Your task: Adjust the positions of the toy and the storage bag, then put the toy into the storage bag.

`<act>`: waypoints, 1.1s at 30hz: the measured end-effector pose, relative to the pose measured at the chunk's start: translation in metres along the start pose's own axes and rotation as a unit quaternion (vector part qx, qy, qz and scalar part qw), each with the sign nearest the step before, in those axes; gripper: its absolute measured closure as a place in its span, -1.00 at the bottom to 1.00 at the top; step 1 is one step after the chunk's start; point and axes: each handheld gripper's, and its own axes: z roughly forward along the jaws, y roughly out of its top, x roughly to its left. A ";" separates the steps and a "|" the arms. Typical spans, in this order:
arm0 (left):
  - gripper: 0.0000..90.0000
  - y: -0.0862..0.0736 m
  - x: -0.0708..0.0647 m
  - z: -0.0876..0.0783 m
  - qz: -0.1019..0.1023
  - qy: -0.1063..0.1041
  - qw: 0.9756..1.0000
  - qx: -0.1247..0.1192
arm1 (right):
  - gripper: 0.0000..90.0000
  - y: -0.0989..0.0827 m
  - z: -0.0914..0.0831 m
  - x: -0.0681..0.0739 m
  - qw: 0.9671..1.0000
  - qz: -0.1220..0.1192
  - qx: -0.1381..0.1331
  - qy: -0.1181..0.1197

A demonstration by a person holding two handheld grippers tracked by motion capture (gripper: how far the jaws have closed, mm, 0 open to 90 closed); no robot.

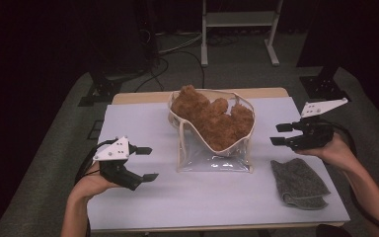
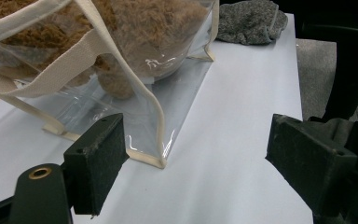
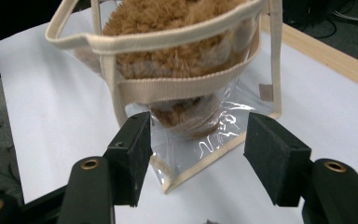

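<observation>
A dim lab: black stand feet (image 1: 93, 94), loose cables (image 1: 177, 47) and a white frame (image 1: 239, 24) behind the white-topped table (image 1: 143, 123).

The left gripper (image 2: 193, 163) has its jaws wide apart over the white tabletop (image 2: 242, 107), facing a clear bag (image 2: 168, 100) holding a brown plush toy (image 2: 135, 28); a grey cloth (image 2: 249, 21) lies near the far edge.

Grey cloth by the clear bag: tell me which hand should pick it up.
Right, probably. The right tool hangs open just above the grey cloth on the bag's right side. The left tool, also open, sits across the bag from it.
</observation>
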 end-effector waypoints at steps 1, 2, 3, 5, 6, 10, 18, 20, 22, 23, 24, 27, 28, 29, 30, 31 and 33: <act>-0.59 0.000 0.000 0.000 -0.001 0.001 1.000 -0.001 | -0.12 -0.002 0.001 0.000 1.000 0.001 -0.001 0.001; -0.59 -0.001 0.000 0.000 -0.001 0.002 1.000 -0.001 | -0.12 -0.004 0.001 0.000 1.000 0.004 0.001 0.002; -0.59 -0.001 -0.001 0.000 -0.001 0.002 1.000 -0.001 | -0.12 -0.007 0.002 0.000 1.000 0.006 0.000 0.001; -0.59 -0.001 -0.002 -0.001 0.000 0.003 1.000 -0.002 | -0.13 -0.011 0.003 0.000 1.000 0.008 0.000 0.002; -0.59 -0.001 -0.002 -0.001 0.000 0.003 1.000 -0.002 | -0.13 -0.013 0.004 0.001 1.000 0.009 0.000 0.002; -0.59 -0.004 -0.004 -0.001 -0.002 0.001 1.000 -0.001 | -0.13 -0.022 0.004 0.003 1.000 0.010 0.000 0.001; -0.59 -0.007 -0.003 0.001 -0.004 0.001 1.000 -0.003 | -0.15 -0.028 0.006 0.004 1.000 0.014 0.006 -0.002; -0.59 -0.007 -0.003 0.001 -0.002 0.000 1.000 -0.001 | -0.15 -0.028 0.006 0.005 1.000 0.013 0.006 -0.002; -0.59 -0.007 -0.004 0.002 -0.004 0.000 1.000 -0.001 | -0.15 -0.030 0.006 0.005 1.000 0.013 0.004 -0.003; -0.59 -0.007 -0.004 0.001 -0.003 -0.002 1.000 -0.001 | -0.15 -0.031 0.006 0.005 1.000 0.015 0.004 -0.003; -0.59 -0.007 -0.005 0.001 -0.002 -0.002 1.000 0.000 | -0.15 -0.033 0.005 0.005 1.000 0.016 0.004 -0.003; -0.59 -0.006 -0.005 0.000 -0.001 0.000 1.000 -0.002 | -0.15 -0.037 0.004 0.005 1.000 0.018 0.004 -0.004; -0.59 -0.005 -0.004 0.000 0.001 0.001 1.000 -0.003 | -0.16 -0.038 0.004 0.005 1.000 0.021 0.003 -0.005; -0.59 -0.005 -0.005 -0.001 -0.001 0.001 1.000 -0.004 | -0.16 -0.039 0.004 0.005 1.000 0.023 0.002 -0.006; -0.59 -0.005 -0.004 0.000 -0.001 0.001 1.000 -0.004 | -0.16 -0.041 0.004 0.005 1.000 0.023 0.002 -0.006; -0.59 -0.006 -0.004 0.000 -0.001 0.001 1.000 -0.002 | -0.16 -0.042 0.004 0.004 1.000 0.024 0.002 -0.007; -0.59 -0.007 -0.004 0.000 -0.002 0.001 1.000 0.000 | -0.16 -0.046 0.004 0.004 1.000 0.028 0.003 -0.007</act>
